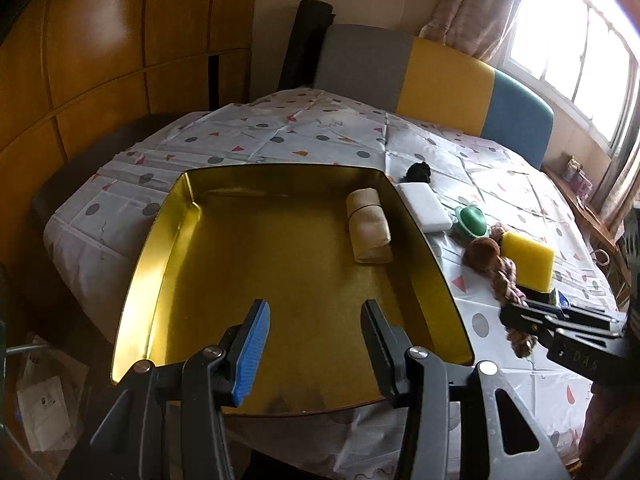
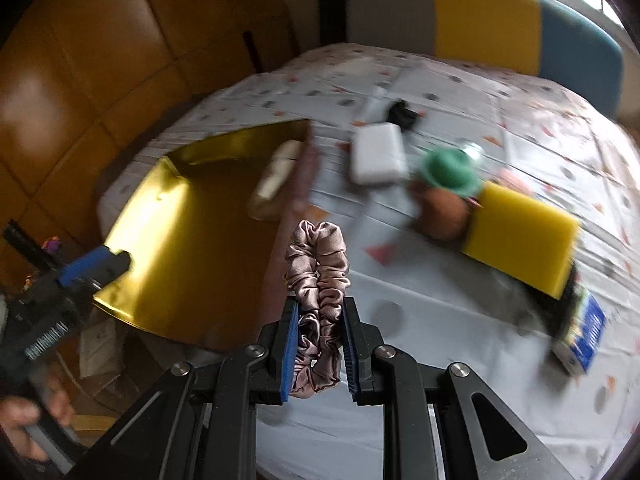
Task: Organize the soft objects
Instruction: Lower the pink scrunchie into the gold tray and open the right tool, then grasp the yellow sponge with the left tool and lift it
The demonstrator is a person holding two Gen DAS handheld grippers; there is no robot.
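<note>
One pink scrunchie pinched in right gripper, background blurred

The tray looks like gold-toned metal, glossy on its walls and softly brushed across the floor, mirroring the window light. Inside it the beige roll is matt woven cloth. The scrunchie is dusty-pink satin, shiny and deeply gathered, pinched between ribbed blue pads on matt black plastic fingers. The tablecloth looks like thin creased plastic sheet with a faint sheen. The yellow sponge is porous matt foam; the white block is smooth and matt. The green turtle seems glossy rubber or plastic. The wall panels are varnished wood, highly reflective.
</note>
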